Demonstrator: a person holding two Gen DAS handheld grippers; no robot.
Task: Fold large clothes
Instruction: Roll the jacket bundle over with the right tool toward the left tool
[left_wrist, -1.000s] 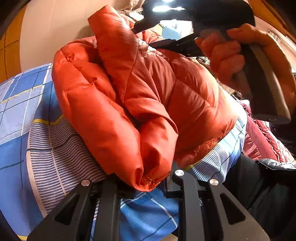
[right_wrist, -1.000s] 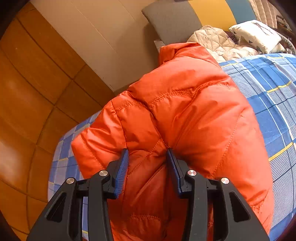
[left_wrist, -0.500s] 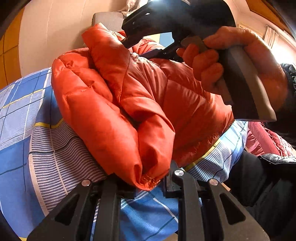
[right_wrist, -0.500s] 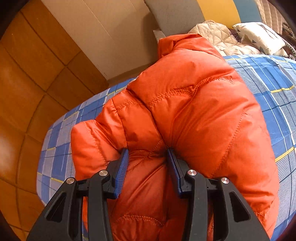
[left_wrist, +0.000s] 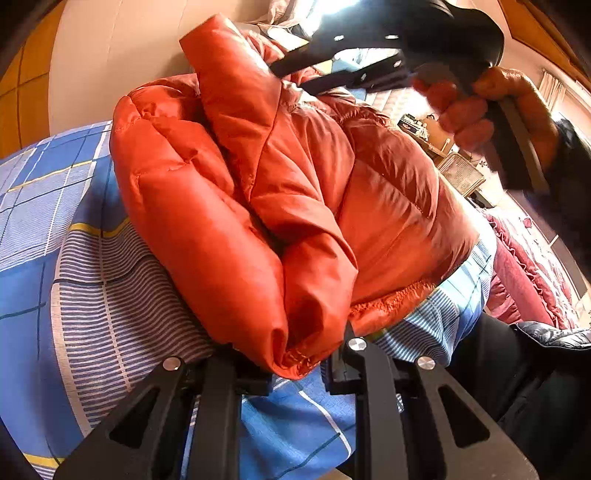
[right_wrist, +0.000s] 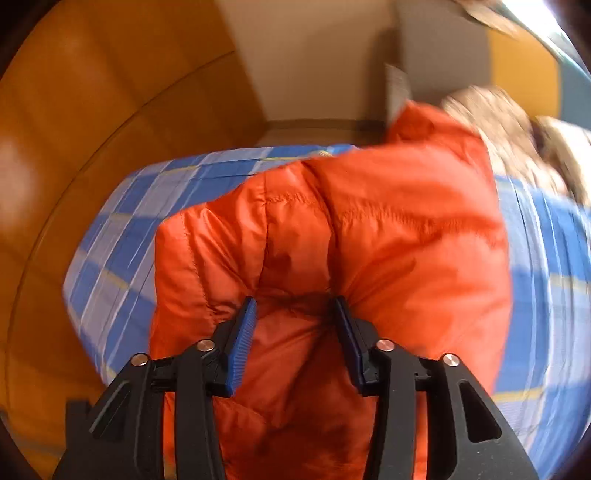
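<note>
An orange puffy down jacket (left_wrist: 295, 192) lies bunched and partly folded on a bed with a blue checked sheet (left_wrist: 66, 280). My left gripper (left_wrist: 295, 365) is shut on the jacket's sleeve cuff at the near edge of the bed. In the right wrist view my right gripper (right_wrist: 293, 325) is shut on a thick fold of the jacket (right_wrist: 388, 251), its blue pads (right_wrist: 243, 339) pressing into the padding. The right gripper and the hand holding it also show in the left wrist view (left_wrist: 461, 85), above the jacket's far side.
A wooden panelled wall (right_wrist: 92, 129) and a cream wall (left_wrist: 122, 48) stand behind the bed. A beige quilt and pillows (right_wrist: 517, 140) lie at the head. A dark red ruffled cloth (left_wrist: 524, 273) and a black garment (left_wrist: 554, 336) lie off the bed's right edge.
My right gripper has lifted and swung with the fold of jacket, and its view is now motion-blurred. The jacket's top has shifted. My left gripper keeps hold of the cuff and stays still.
</note>
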